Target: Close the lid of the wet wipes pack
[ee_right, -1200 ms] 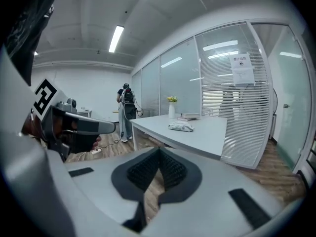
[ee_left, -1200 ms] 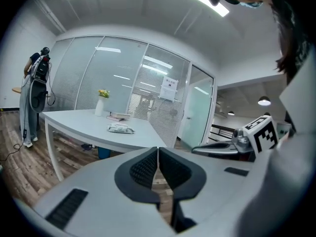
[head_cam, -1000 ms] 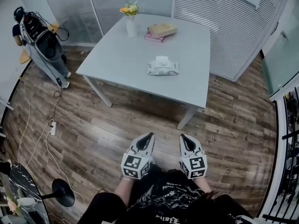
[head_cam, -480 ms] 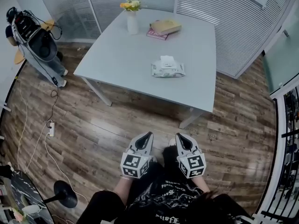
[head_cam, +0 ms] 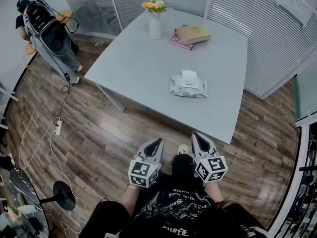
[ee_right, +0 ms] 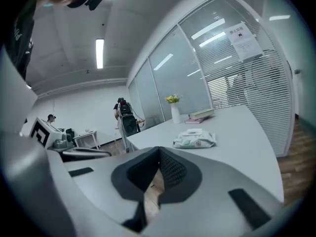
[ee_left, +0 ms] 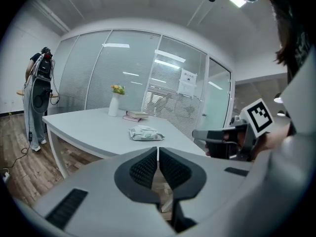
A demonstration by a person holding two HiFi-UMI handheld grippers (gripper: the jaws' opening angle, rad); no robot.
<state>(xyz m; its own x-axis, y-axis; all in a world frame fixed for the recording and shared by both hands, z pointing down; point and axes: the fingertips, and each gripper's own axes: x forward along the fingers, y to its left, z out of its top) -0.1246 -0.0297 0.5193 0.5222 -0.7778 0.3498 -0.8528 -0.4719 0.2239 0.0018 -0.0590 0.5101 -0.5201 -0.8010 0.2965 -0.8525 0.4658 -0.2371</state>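
Observation:
A white and green wet wipes pack (head_cam: pixel 188 86) lies on the pale grey table (head_cam: pixel 143 63), its white lid (head_cam: pixel 189 75) flipped up at the far side. The same pack (ee_left: pixel 144 133) shows far off in the left gripper view and the pack (ee_right: pixel 194 138) again in the right gripper view. My left gripper (head_cam: pixel 156 144) and right gripper (head_cam: pixel 197 138) hang side by side over the wooden floor, short of the table's near edge. Both are shut with nothing held. In each gripper view the jaws meet tip to tip: left gripper (ee_left: pixel 157 150), right gripper (ee_right: pixel 159 149).
A white vase with flowers (head_cam: pixel 155 20) and stacked books (head_cam: pixel 190 35) stand at the table's far end. A person with equipment (head_cam: pixel 47 31) is at the far left. Glass walls with blinds (head_cam: pixel 277 43) run behind. A lamp base (head_cam: pixel 61 195) and cable (head_cam: pixel 47 143) lie on the floor.
Both grippers and my view have moved toward the table; the pack now lies closer and the table's near edge sits just ahead of the grippers. Both stay shut.

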